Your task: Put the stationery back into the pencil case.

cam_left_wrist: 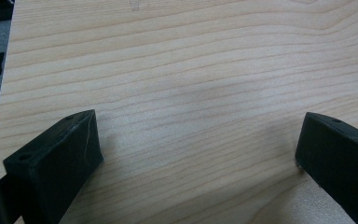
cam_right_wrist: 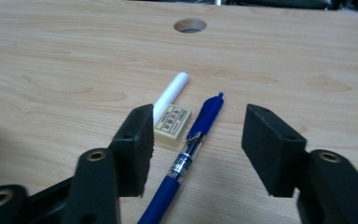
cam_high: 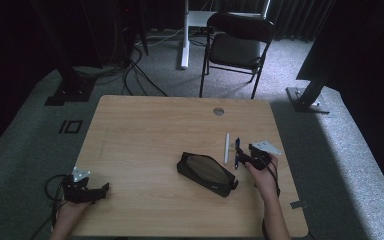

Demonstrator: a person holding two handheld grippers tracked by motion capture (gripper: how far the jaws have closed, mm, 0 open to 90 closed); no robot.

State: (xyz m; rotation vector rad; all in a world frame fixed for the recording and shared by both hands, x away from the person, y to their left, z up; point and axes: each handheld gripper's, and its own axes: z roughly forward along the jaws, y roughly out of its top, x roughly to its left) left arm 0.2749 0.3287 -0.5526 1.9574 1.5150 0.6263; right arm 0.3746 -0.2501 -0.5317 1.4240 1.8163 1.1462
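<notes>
A blue pen (cam_right_wrist: 193, 144) lies on the wooden table (cam_high: 145, 130), between the jaws of my right gripper (cam_right_wrist: 198, 140). The jaws stand apart on either side of the pen and neither pad touches it. Just left of the pen sit a small cream eraser (cam_right_wrist: 171, 123) and a white pen (cam_right_wrist: 170, 93). In the high view the right gripper (cam_high: 240, 159) is at the table's right, over the blue pen (cam_high: 237, 146), with the white pen (cam_high: 226, 147) beside it. A black pencil case (cam_high: 207, 174) lies to its left. My left gripper (cam_left_wrist: 198, 149) is open over bare wood, at the front left corner (cam_high: 102, 190).
A round cable hole (cam_high: 218, 111) sits near the table's far edge. Behind the table stand a black folding chair (cam_high: 235, 45) and a white desk leg (cam_high: 184, 35). Cables run over the grey carpet at the back left. Dark stands flank the table.
</notes>
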